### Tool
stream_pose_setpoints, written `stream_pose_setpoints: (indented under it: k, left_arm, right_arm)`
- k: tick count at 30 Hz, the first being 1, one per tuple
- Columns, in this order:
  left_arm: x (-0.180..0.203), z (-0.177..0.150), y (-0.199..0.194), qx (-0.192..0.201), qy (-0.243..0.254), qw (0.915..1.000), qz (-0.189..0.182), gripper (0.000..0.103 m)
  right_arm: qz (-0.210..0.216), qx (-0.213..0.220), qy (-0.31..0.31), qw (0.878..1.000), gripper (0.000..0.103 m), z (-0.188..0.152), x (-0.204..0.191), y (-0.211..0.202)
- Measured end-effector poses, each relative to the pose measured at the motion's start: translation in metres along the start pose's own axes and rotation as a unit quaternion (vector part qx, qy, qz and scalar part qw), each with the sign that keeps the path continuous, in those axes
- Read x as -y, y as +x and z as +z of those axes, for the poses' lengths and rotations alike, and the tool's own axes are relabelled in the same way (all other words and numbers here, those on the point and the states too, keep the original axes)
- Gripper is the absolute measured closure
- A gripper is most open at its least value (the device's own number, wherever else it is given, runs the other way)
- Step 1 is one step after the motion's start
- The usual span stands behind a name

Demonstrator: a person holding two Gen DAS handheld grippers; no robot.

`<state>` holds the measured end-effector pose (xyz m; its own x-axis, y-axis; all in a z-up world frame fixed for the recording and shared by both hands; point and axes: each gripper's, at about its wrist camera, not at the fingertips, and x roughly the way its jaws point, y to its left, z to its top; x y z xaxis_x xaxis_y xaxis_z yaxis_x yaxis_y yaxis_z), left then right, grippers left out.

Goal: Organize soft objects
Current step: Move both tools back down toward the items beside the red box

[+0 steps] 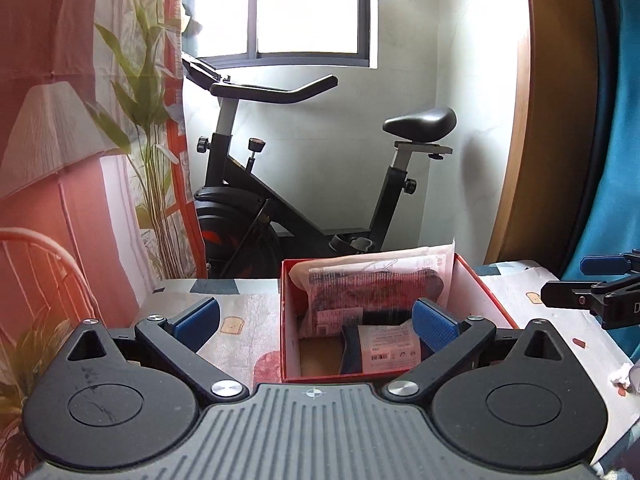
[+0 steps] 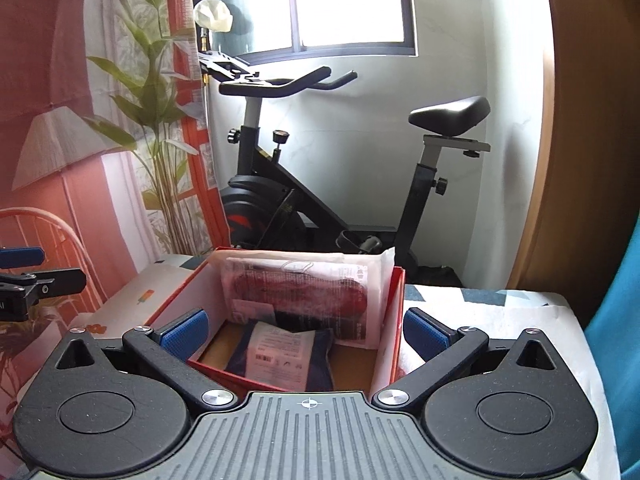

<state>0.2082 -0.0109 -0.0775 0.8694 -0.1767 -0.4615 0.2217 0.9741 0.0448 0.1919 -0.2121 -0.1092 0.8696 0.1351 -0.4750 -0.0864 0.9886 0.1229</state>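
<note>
Both grippers hover with jaws spread wide and nothing between them: the left gripper [image 1: 316, 320] and the right gripper [image 2: 306, 330] each face the red box [image 2: 394, 304] on the patterned table [image 1: 240, 320]. Inside the box, a large clear packet of red fabric [image 2: 304, 292] leans against the far wall (a smaller dark packet [image 2: 286, 354] lies in front). An exercise bike [image 1: 280, 184] stands behind.
</note>
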Motion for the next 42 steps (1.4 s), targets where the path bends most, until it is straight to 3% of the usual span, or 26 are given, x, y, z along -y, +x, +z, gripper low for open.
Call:
stream_pose_setpoints:
  k: [6,12,18,23,27,37,42]
  left_arm:
    - [-0.002,-0.037,-0.038,0.000,-0.020,0.9997,-0.014,0.000]
    - [-0.003,-0.082,-0.054,-0.011,-0.032,0.9992,-0.021,0.000]
    - [-0.002,-0.126,-0.046,-0.045,-0.037,0.9978,-0.032,0.000]
    - [-0.002,-0.163,-0.029,-0.101,-0.048,0.9929,-0.042,0.000]
    - [-0.011,-0.177,-0.016,-0.130,-0.068,0.9883,-0.041,0.000]
    - [-0.008,-0.185,-0.009,-0.147,-0.076,0.9849,-0.052,0.001]
    - [0.008,-0.185,-0.012,-0.141,-0.036,0.9880,-0.052,0.002]
  right_arm:
    - [0.015,0.012,0.019,1.000,0.000,-0.038,-0.013,-0.035]
    - [0.005,-0.001,0.027,1.000,0.000,-0.099,-0.016,-0.049]
    - [-0.010,-0.029,0.029,0.999,0.000,-0.152,-0.010,-0.042]
    - [0.005,-0.061,0.039,0.997,0.000,-0.188,-0.006,-0.032]
    - [0.010,-0.081,0.033,0.996,0.003,-0.198,-0.011,-0.023]
    - [0.015,-0.100,0.018,0.995,0.010,-0.205,-0.015,-0.014]
    - [0.017,-0.097,0.009,0.995,0.011,-0.206,-0.019,-0.015]
